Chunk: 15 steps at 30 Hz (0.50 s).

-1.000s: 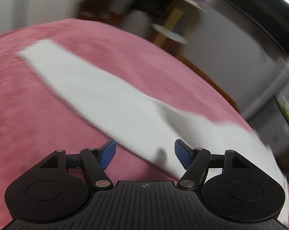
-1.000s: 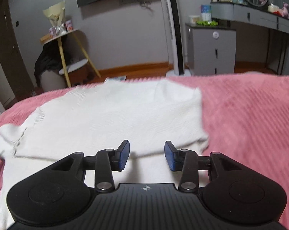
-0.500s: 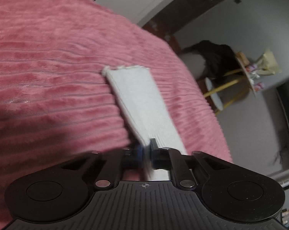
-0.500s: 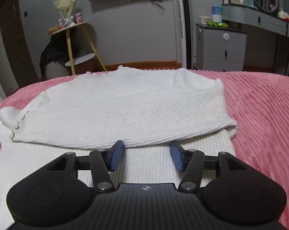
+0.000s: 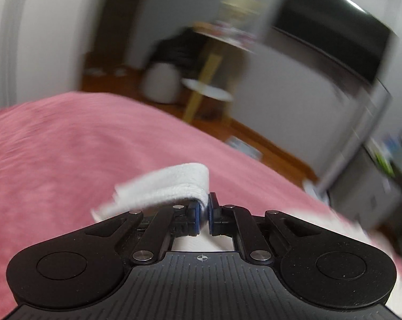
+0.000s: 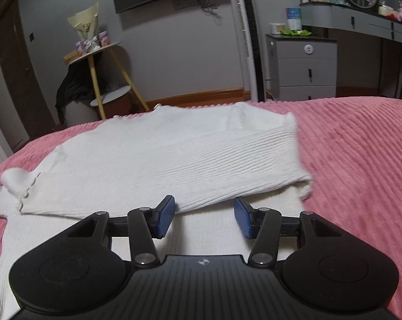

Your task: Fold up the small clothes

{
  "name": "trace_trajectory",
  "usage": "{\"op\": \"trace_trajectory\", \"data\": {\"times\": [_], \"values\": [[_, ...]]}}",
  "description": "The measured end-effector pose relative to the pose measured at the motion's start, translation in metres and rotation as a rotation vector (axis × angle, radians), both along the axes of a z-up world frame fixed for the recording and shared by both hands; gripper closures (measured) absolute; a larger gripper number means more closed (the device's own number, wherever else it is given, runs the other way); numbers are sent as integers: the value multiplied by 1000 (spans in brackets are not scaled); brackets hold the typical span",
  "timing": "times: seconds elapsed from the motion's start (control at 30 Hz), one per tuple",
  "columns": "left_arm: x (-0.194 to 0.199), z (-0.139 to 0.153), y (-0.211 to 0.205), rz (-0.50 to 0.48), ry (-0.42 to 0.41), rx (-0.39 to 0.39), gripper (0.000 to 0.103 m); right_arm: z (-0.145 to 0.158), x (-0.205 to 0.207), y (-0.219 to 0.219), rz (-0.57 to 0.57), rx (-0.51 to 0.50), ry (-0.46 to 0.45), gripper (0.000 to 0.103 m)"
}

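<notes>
A white ribbed sweater point(image 6: 161, 154) lies spread on the pink bedspread point(image 6: 360, 146), one sleeve folded across its body. My left gripper point(image 5: 206, 213) is shut on the other sleeve's end point(image 5: 171, 184), which curls over its left finger, lifted off the pink bedspread point(image 5: 67, 146); this view is motion-blurred. My right gripper point(image 6: 204, 216) hovers low over the sweater's near part, just short of the folded sleeve's edge. Its jaws are closing, with only flat fabric below and nothing pinched between the blue pads point(image 6: 165, 214).
Past the bed's far edge stand a yellow-legged side table point(image 6: 99, 53) with dark cloth hanging on it, a white tower fan point(image 6: 247, 40) and a grey drawer cabinet point(image 6: 304, 69). The pink bedspread stretches bare to the sweater's right.
My left gripper went from open over the sleeve to shut on it, then lifted and swung it. My right gripper barely moved; its jaws stand wider than a second ago.
</notes>
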<state>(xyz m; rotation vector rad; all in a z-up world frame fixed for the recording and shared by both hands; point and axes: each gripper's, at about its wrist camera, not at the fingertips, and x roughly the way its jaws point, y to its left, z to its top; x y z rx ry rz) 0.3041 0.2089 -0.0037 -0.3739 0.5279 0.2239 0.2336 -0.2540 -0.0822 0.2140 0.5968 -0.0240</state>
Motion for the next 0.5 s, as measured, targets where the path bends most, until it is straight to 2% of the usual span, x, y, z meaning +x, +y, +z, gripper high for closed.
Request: {"op": "trace_trajectory", "data": {"times": [0.13, 0.2, 0.27, 0.33, 0.4, 0.43, 0.5], "values": [[10, -17, -110, -208, 38, 121, 95, 0, -1, -10, -21, 1, 2, 58], [13, -33, -156, -280, 85, 158, 94, -1, -2, -15, -27, 9, 2, 61], [15, -52, -191, -335, 132, 216, 88, -1, -2, -20, -32, 14, 3, 62], [7, -67, -219, -389, 171, 318, 56, -2, -2, -22, -29, 19, 4, 62], [-6, -72, -228, -407, 134, 386, 46, -3, -2, -23, -19, 17, 3, 62], [-11, -71, -226, -413, 129, 378, 43, -3, -2, -23, -14, 15, 1, 62], [-19, -67, -207, -370, 149, 294, 42, -3, -2, -21, -8, 14, -2, 62]]}}
